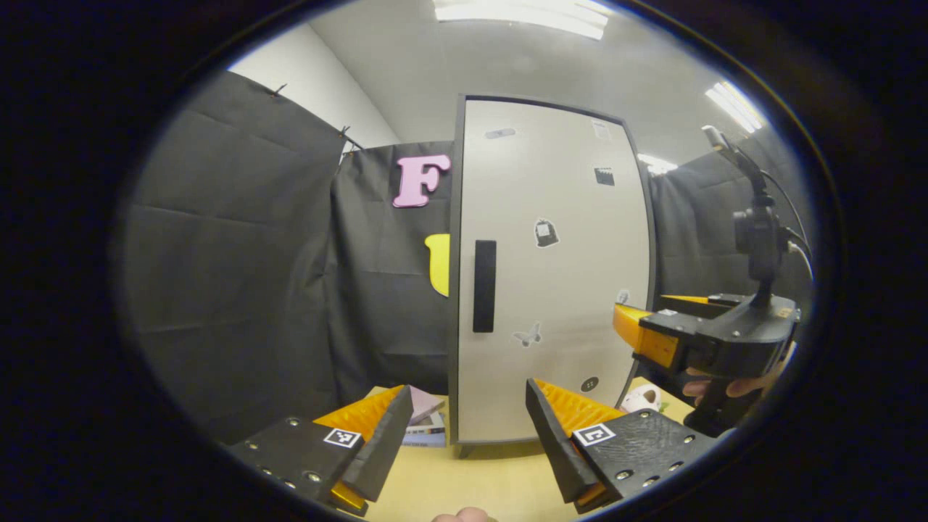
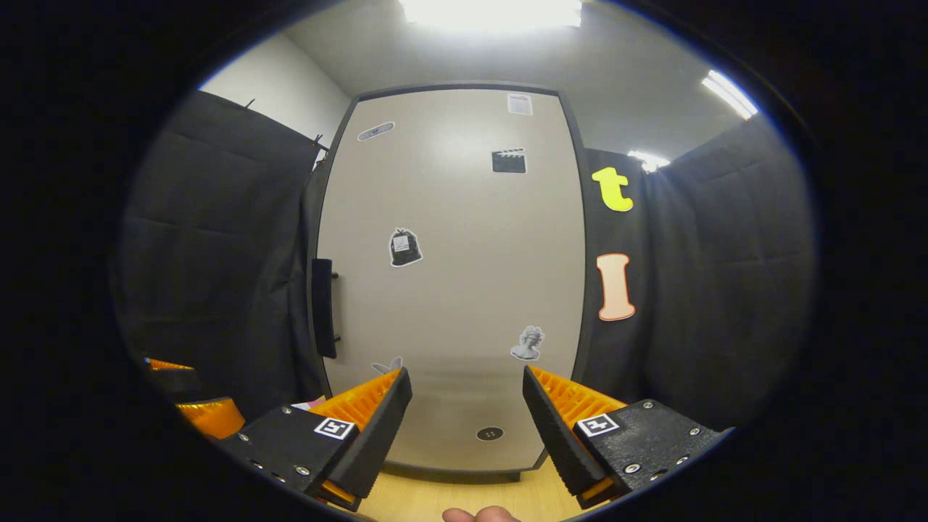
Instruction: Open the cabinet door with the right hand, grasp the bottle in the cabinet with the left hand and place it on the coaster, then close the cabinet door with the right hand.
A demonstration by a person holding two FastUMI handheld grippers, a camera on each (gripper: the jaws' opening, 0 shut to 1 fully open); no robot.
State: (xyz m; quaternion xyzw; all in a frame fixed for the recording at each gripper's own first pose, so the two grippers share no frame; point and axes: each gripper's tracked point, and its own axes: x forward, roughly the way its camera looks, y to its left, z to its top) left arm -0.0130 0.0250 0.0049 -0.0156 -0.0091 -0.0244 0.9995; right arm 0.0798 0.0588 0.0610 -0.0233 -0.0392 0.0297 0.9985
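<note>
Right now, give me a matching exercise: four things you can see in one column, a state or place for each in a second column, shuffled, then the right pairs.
Things:
1. cabinet door
2. door handle
3. left gripper
4. right gripper

States or places:
A. upright dark bar near the door's left edge
B. closed, with stickers on it
C. open, facing the door's lower middle, close in
D. open, low over the wooden table, facing the handle side of the door

Pairs: 1-B, 2-A, 3-D, 4-C
</note>
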